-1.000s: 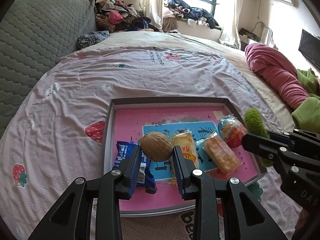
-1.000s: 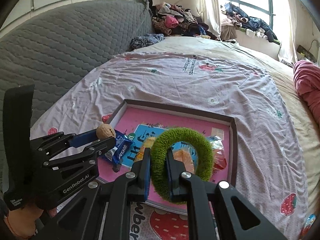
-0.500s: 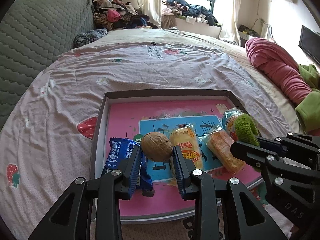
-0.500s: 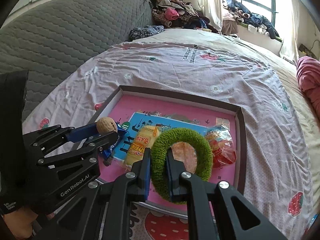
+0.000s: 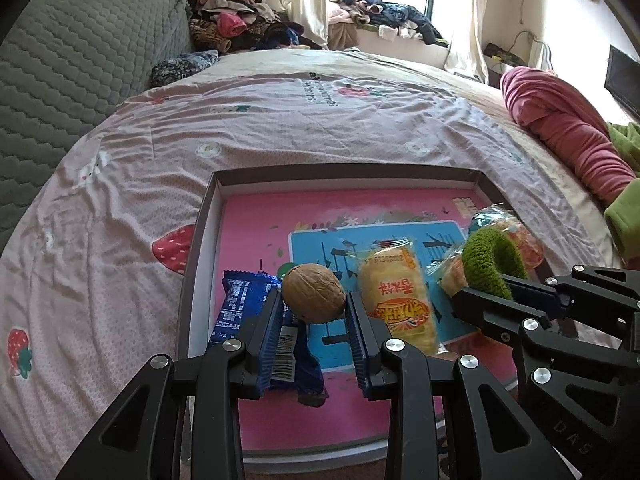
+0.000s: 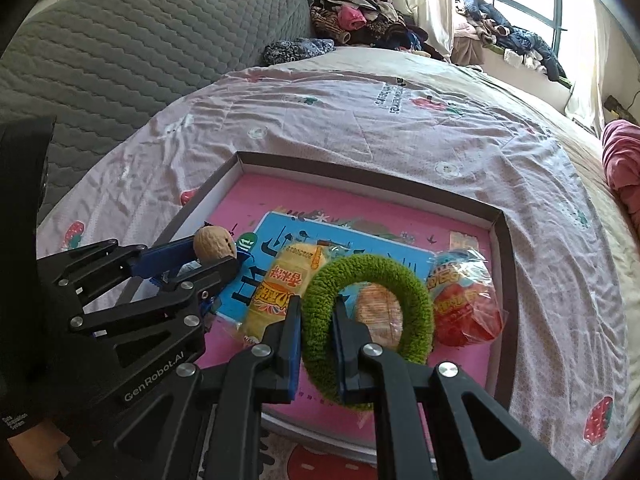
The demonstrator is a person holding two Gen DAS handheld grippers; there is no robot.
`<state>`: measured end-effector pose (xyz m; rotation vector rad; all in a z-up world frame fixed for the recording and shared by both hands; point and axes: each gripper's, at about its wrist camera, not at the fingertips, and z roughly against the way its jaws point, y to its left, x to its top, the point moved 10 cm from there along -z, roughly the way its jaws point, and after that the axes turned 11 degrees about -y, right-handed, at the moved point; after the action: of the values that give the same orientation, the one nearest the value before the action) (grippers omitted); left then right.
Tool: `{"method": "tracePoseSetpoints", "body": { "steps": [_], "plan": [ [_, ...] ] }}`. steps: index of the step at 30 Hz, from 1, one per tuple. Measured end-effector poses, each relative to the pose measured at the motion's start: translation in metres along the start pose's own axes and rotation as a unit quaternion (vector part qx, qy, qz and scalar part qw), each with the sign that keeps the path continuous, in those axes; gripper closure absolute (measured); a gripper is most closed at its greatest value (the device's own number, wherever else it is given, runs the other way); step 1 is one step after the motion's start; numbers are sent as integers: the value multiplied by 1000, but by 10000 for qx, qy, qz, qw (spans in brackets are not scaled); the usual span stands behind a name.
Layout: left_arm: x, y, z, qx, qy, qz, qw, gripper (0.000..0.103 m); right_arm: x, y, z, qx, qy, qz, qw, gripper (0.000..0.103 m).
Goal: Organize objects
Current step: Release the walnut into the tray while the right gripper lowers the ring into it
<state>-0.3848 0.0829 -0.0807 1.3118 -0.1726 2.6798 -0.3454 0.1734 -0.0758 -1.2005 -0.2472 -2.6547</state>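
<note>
A shallow box lid (image 5: 200, 236) (image 6: 505, 264) with a pink printed floor lies on the bed. My left gripper (image 5: 314, 304) (image 6: 218, 254) is shut on a brown walnut (image 5: 313, 298) (image 6: 213, 243), held above the lid's left part. My right gripper (image 6: 316, 312) (image 5: 486, 288) is shut on a fuzzy green ring (image 6: 368, 322) (image 5: 490, 262), held over the lid's right part. In the lid lie a blue snack packet (image 5: 244, 300), a yellow snack packet (image 5: 396, 292) (image 6: 286, 286), an orange wrapped cake (image 6: 378, 314) and a red snack bag (image 6: 466, 306).
A pink strawberry-print sheet (image 5: 280, 120) covers the bed. A grey quilted headboard (image 5: 60, 80) rises at the left. Piled clothes (image 5: 248, 28) lie at the far end, and a rolled pink blanket (image 5: 568, 132) lies at the right beside green fabric (image 5: 624, 212).
Both grippers have sunk toward the lid, still holding the walnut and the green ring. The lid and its snacks now look larger and closer in both views.
</note>
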Motion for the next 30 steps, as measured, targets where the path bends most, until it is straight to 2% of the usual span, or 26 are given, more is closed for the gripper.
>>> {"method": "tracePoseSetpoints", "body": {
  "steps": [27, 30],
  "plan": [
    [3, 5, -14, 99, -144, 108, 9998, 70, -14, -17, -32, -70, 56, -325, 9994, 89],
    [3, 6, -14, 92, -136, 112, 9998, 66, -14, -16, -32, -55, 54, -333, 9994, 89]
  ]
}}
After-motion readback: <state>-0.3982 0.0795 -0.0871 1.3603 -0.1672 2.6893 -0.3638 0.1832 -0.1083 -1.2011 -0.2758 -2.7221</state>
